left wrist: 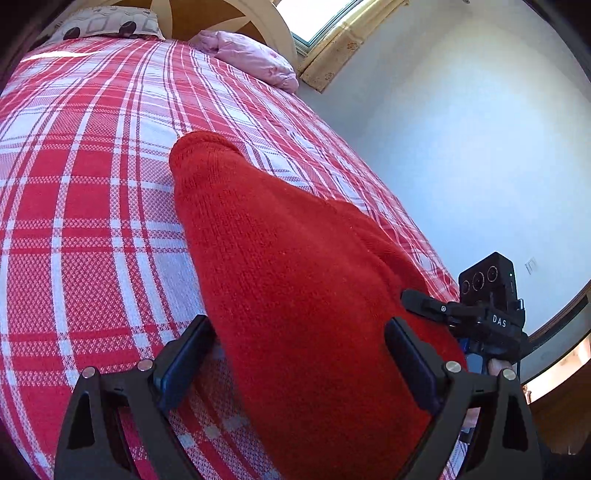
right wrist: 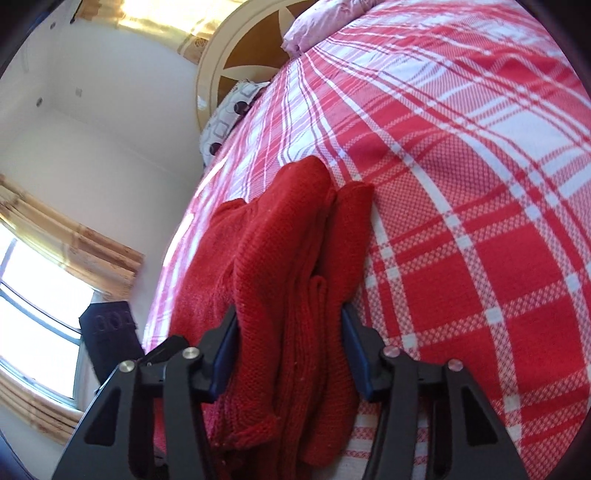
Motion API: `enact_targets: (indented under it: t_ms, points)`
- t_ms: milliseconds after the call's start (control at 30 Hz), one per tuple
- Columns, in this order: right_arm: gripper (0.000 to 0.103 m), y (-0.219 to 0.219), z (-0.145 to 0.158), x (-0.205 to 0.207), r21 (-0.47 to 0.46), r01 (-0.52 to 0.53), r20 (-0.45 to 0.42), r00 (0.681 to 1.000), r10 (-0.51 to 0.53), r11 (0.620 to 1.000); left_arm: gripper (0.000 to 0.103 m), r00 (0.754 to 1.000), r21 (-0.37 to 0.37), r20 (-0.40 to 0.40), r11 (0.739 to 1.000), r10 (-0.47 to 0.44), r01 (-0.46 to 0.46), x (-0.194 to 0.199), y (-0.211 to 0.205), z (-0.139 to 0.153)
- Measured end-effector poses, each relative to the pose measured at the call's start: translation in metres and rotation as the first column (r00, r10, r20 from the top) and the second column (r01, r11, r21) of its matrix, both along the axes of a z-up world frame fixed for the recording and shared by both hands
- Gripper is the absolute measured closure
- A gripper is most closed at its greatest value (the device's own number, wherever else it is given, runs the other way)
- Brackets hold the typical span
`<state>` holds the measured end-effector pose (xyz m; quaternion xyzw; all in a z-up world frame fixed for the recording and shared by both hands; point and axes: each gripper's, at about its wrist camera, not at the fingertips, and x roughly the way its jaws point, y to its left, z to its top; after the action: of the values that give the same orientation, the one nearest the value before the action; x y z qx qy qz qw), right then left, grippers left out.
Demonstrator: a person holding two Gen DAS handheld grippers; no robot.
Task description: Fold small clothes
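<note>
Left wrist view, left to right:

- Patterned pillow (left wrist: 107, 22): laid at the far left end of the bed, against the headboard (left wrist: 221, 18).
- Bed cover (left wrist: 92, 184): red and white plaid, spread over the whole bed.
- Left claw (left wrist: 299, 354): jaws held apart at the near edge of the view. The garment lies between the blue pads (left wrist: 177, 365), but the width of the gap suggests it is not pinched; a firm grip cannot be confirmed.
- Red knitted garment (left wrist: 280, 266): laid on the bed cover near its right edge, stretched from the near claw toward the far middle of the bed, with a rounded far end.
- Pink pillow (left wrist: 255, 59): set at the far end, right of the headboard.
- Right claw unit (left wrist: 487, 306): seen at the near right, just beside the garment, black, lettered "DAS".
- Wall (left wrist: 461, 129): pale, to the right of the bed; a window with a curtain (left wrist: 332, 55) at the far end.

Right wrist view, left to right:

- Window (right wrist: 33, 321): bright, at the near left, under a patterned curtain.
- Red knitted garment (right wrist: 295, 266): bunched in folds on the left part of the bed, running from the claw toward the far end.
- Right claw (right wrist: 291, 350): jaws set partly apart with the bunched knit packed between them and touching both blue pads; the garment is judged held.
- Bed cover (right wrist: 480, 221): plaid, filling the right side.
</note>
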<state>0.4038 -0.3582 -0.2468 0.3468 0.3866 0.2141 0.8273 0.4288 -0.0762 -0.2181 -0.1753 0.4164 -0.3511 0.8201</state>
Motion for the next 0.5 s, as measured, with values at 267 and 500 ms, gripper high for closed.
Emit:
enact_targets:
  t_ms: [267, 500]
  points:
    - [0.058, 0.012, 0.007, -0.002, -0.064, -0.006, 0.019, 1.0, 0.008, 0.998, 0.053, 0.999, 0.051, 0.032, 0.998, 0.019, -0.021, -0.006, -0.005, 0.007]
    - [0.062, 0.023, 0.024, -0.011, -0.133, 0.017, 0.074, 0.997, -0.007, 0.991, 0.065, 0.992, 0.103, 0.11, 0.992, 0.057, -0.068, -0.028, -0.011, 0.029]
